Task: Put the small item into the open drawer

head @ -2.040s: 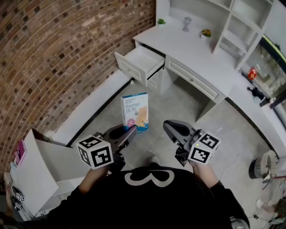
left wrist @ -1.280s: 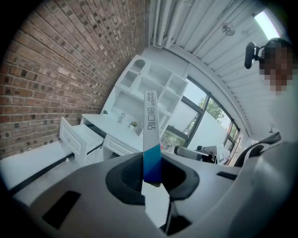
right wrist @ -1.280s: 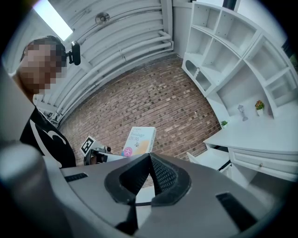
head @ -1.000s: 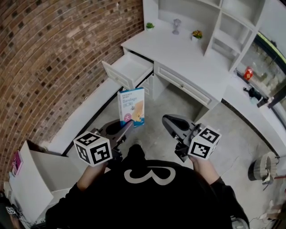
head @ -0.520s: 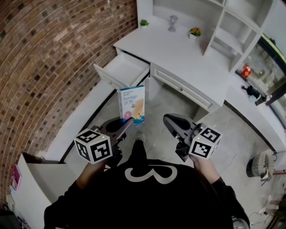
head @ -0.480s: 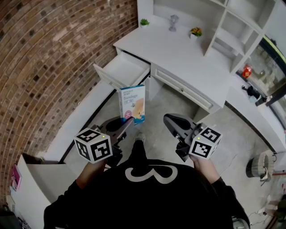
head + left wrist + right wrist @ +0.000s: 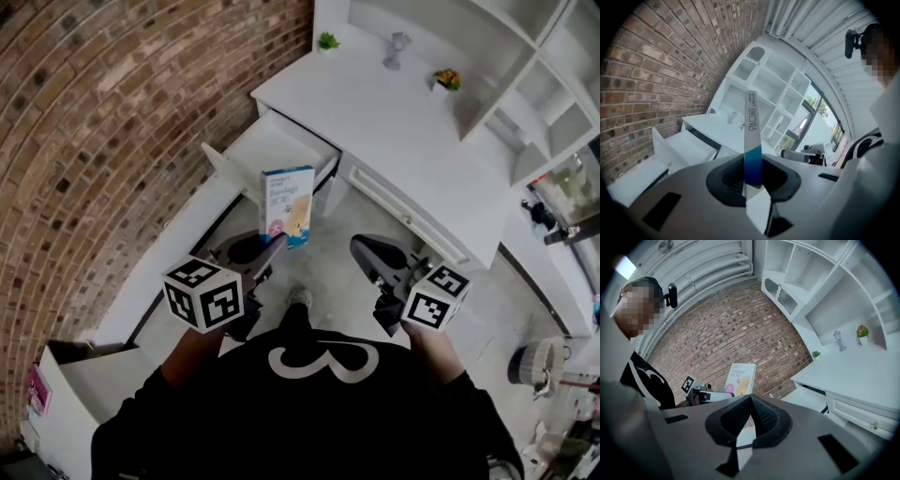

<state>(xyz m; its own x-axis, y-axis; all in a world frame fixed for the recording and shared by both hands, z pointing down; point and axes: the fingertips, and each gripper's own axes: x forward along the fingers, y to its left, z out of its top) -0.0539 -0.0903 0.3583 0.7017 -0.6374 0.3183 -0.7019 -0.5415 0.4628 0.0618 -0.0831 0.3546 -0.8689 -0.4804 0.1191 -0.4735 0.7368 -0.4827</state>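
A flat white and blue bandage box [image 7: 288,205] stands upright in my left gripper [image 7: 273,247], whose jaws are shut on its lower edge. In the left gripper view the box [image 7: 752,136] shows edge-on between the dark pads. Just beyond it in the head view is the open white drawer [image 7: 246,154], pulled out of the desk's left end and with nothing showing inside. My right gripper [image 7: 360,246] hangs level with the left one, shut and holding nothing. The right gripper view shows the box [image 7: 739,378] in front of the brick wall, and the drawer [image 7: 812,398].
The white desk top [image 7: 384,122] carries a small green plant [image 7: 326,41], a glass ornament [image 7: 397,49] and a flower pot [image 7: 446,80], with shelving behind. A brick wall [image 7: 103,141] runs along the left. A white cabinet [image 7: 89,375] stands lower left, a basket [image 7: 534,361] at right.
The person has stepped closer to the desk. The box, still in the left gripper, now overlaps the drawer's front edge in the head view. The right gripper keeps its place beside it.
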